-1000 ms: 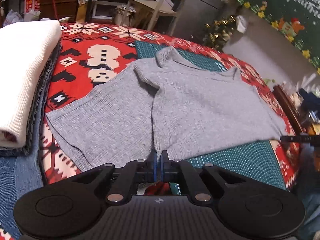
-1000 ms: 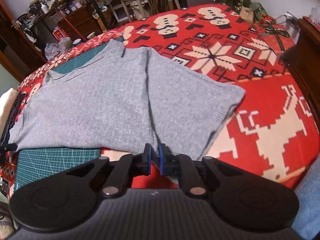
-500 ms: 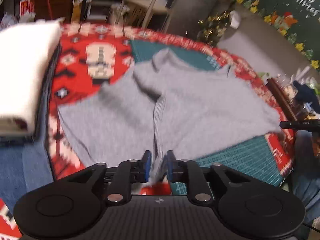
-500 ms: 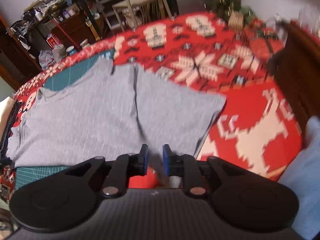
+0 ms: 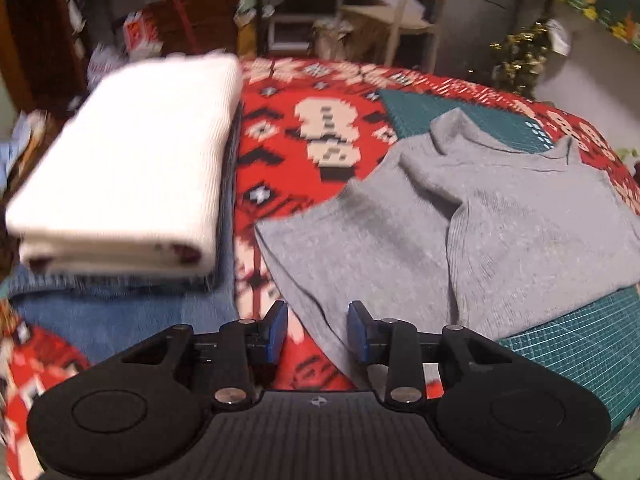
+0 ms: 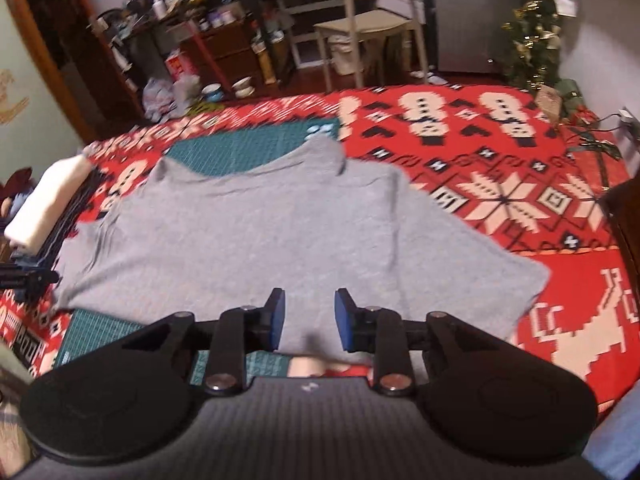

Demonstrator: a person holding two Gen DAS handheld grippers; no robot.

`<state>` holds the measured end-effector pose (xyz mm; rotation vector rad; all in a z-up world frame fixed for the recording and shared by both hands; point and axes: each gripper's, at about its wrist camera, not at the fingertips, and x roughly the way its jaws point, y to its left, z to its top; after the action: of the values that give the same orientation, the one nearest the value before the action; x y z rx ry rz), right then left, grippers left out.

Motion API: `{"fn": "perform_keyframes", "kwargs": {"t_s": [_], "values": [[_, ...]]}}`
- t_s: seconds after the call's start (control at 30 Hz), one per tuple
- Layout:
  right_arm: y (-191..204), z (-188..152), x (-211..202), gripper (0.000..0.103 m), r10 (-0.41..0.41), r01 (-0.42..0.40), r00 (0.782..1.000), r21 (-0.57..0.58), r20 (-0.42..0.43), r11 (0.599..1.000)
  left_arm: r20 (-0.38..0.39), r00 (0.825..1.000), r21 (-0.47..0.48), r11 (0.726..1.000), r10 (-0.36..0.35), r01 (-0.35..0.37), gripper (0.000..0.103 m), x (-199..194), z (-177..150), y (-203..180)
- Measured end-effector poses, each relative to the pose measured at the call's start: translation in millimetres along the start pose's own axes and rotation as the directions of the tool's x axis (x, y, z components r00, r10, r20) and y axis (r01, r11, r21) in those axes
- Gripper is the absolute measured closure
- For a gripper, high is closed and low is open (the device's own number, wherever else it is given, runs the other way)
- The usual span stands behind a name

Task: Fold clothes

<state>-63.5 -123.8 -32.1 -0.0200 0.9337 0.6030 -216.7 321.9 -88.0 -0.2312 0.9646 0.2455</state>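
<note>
A grey knit sweater [image 5: 500, 240] lies spread flat, partly on a green cutting mat [image 5: 580, 340] and partly on the red patterned cloth [image 5: 280, 152]. Its sleeves are folded in over the body. My left gripper [image 5: 318, 314] is open above the sweater's near left hem corner, and its pads press on nothing. In the right wrist view the sweater [image 6: 260, 240] fills the middle. My right gripper [image 6: 309, 304] hangs over the near hem with its jaws opening; the fabric lies below them, not pinched.
A folded white garment [image 5: 132, 160] sits on folded blue jeans [image 5: 120, 312] left of the sweater; the white garment [image 6: 44, 204] also shows at the left edge. Chairs, shelves and a small Christmas tree [image 6: 532, 36] stand beyond the table.
Both grippers were shut on the sweater's near hem and have opened and let it go. The left view has swung left toward the folded stack; the right gripper has risen and pulled back.
</note>
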Motion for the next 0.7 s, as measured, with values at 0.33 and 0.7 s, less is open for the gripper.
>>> {"fn": "perform_keyframes", "kwargs": {"t_s": [0.33,0.7], "values": [[37,-10,1,0.073,0.061,-0.063,0.998,-0.078,-0.028,0.995,0.061,0.997,-0.002,0.999,0.054,-0.054,0.099,-10,-8,-20],[79,-13,8,0.072,0.141,-0.152,0.987,-0.163,-0.081,0.975,0.040,0.999,-0.080,0.997,0.021,-0.018,0.095,-20,-33,-12]]}}
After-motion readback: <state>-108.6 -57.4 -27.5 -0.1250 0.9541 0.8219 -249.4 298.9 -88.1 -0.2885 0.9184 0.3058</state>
